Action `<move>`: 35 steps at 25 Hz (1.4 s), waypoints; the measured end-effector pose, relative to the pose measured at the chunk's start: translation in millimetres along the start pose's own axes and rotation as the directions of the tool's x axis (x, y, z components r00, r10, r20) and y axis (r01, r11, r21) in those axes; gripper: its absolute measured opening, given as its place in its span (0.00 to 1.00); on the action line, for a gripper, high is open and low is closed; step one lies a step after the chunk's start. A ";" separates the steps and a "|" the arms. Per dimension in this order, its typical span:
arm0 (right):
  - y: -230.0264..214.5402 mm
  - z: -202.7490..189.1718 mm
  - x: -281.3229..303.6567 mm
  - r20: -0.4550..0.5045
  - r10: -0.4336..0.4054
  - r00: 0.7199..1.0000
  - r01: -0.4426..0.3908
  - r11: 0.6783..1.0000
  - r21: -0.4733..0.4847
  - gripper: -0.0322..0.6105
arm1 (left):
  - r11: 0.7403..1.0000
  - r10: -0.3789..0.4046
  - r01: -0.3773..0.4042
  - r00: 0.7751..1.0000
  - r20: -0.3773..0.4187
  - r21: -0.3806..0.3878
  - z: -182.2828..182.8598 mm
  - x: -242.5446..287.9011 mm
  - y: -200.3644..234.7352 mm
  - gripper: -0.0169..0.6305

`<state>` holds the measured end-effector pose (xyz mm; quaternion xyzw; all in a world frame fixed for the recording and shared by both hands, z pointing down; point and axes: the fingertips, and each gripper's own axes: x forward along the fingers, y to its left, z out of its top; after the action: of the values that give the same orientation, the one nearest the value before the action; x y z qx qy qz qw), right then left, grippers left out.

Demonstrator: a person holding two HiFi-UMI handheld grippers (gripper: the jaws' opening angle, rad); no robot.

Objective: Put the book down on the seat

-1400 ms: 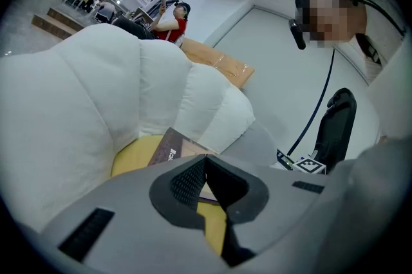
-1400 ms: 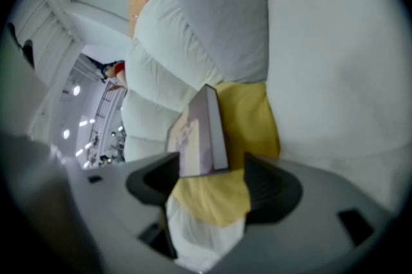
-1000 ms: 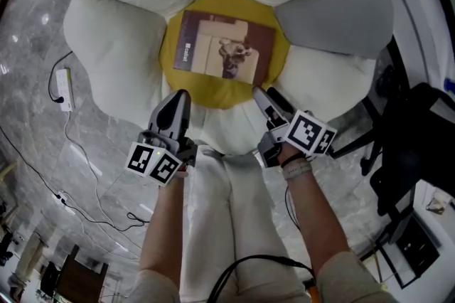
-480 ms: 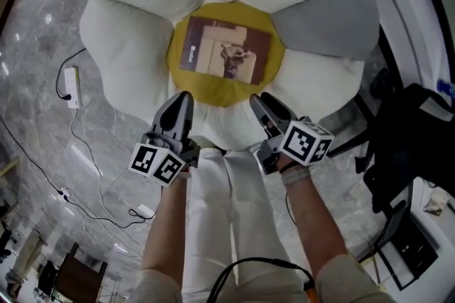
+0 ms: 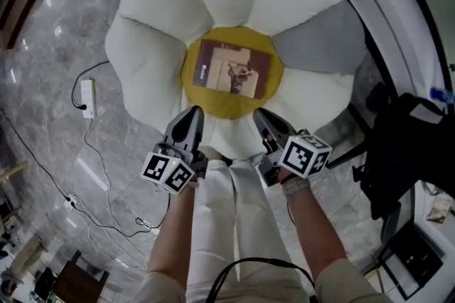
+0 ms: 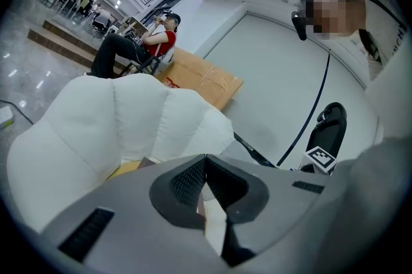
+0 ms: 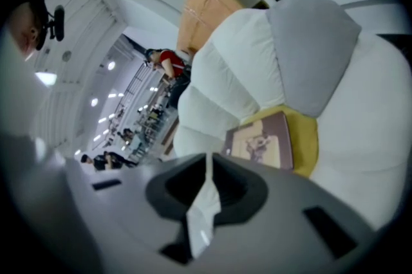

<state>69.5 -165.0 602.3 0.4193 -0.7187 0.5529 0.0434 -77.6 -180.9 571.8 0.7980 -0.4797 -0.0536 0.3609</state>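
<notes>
Lying flat on the yellow centre [image 5: 234, 107] of the flower-shaped seat [image 5: 153, 52], the book [image 5: 234, 71] looks delivered, which likely explains both tools standing clear at its 6 o'clock: left gripper [image 5: 193, 113] pressed together, empty; right gripper [image 5: 261, 114] closing on nothing.

Open hall: marble floor [image 5: 50, 60], seated people [image 6: 156, 43].

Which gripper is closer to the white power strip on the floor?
Left. The left gripper hangs at the seat's front edge, on the power strip's side; the right gripper, jaws closing on nothing, is beyond it, farther from the strip.
</notes>
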 end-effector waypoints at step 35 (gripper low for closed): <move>200.9 19.0 -132.1 -0.045 0.158 0.987 -0.164 0.952 -0.258 0.07 | 0.962 -0.250 0.254 0.967 -0.046 0.105 113.3 -87.7 -178.1 0.06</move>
<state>31.5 -100.1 373.0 0.3436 -0.8162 0.4603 0.0615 -43.9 -120.0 354.0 0.8719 -0.3706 -0.0597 0.3144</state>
